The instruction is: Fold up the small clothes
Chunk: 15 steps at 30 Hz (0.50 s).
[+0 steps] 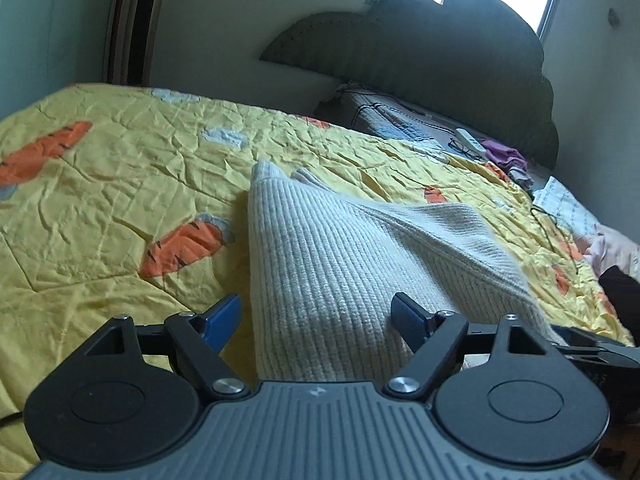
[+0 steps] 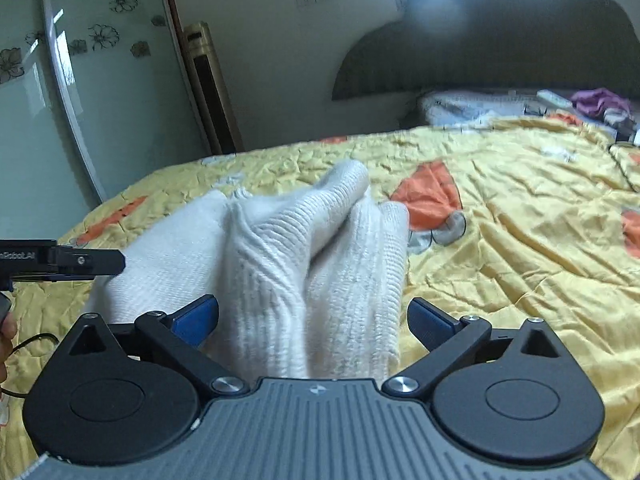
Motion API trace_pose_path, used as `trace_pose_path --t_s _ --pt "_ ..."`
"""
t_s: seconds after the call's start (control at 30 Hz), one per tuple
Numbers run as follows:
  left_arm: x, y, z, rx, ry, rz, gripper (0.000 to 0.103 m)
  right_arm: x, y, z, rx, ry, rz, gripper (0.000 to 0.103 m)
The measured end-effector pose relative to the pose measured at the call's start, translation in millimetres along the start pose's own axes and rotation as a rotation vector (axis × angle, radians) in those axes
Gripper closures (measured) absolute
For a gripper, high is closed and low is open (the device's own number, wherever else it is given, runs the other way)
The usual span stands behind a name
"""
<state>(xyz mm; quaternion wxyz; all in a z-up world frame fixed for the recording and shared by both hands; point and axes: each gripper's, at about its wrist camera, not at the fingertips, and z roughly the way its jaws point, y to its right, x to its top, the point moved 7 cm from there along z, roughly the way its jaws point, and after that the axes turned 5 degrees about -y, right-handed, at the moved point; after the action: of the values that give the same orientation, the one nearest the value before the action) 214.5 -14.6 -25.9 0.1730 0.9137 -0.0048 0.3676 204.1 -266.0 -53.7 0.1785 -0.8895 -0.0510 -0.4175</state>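
Right wrist view shows the right gripper (image 2: 314,322) spread wide, the cream knit garment (image 2: 304,264) bunched between its pads on the yellow quilt (image 2: 520,240) — nothing clamped. Left gripper (image 1: 318,320) is parted too, angled downward over the knit. Probably best to flatten that hump before regripping — pinch an edge, not the bulk.

Blurred headboard (image 2: 500,40); knit garment's (image 2: 304,264) near edge behind gripper body.
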Motion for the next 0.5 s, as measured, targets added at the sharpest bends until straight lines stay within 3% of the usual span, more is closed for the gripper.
trace_pose_path --t_s 0.1,0.2,0.37,0.47,0.5 --pt "-1.6 -14.2 11.5 -0.097 -0.042 -0.074 0.011 -0.1 20.3 17.5 0.138 -0.049 0.136 0.000" --pt "-3.3 -30.0 24.1 -0.209 -0.088 -0.178 0.008 -3.9 28.4 30.5 0.252 -0.089 0.218 0.001" --pt "-7.7 -49.0 53.4 -0.446 -0.193 -0.408 0.009 -0.1 24.9 36.8 0.311 -0.092 0.199 0.004" --pt "-2.3 -43.0 60.4 -0.441 -0.199 -0.384 0.010 5.3 20.6 43.5 0.322 -0.096 0.192 0.007" --pt "-1.7 -40.1 61.2 -0.426 -0.197 -0.369 0.016 6.5 19.1 44.8 0.328 -0.096 0.189 0.009"
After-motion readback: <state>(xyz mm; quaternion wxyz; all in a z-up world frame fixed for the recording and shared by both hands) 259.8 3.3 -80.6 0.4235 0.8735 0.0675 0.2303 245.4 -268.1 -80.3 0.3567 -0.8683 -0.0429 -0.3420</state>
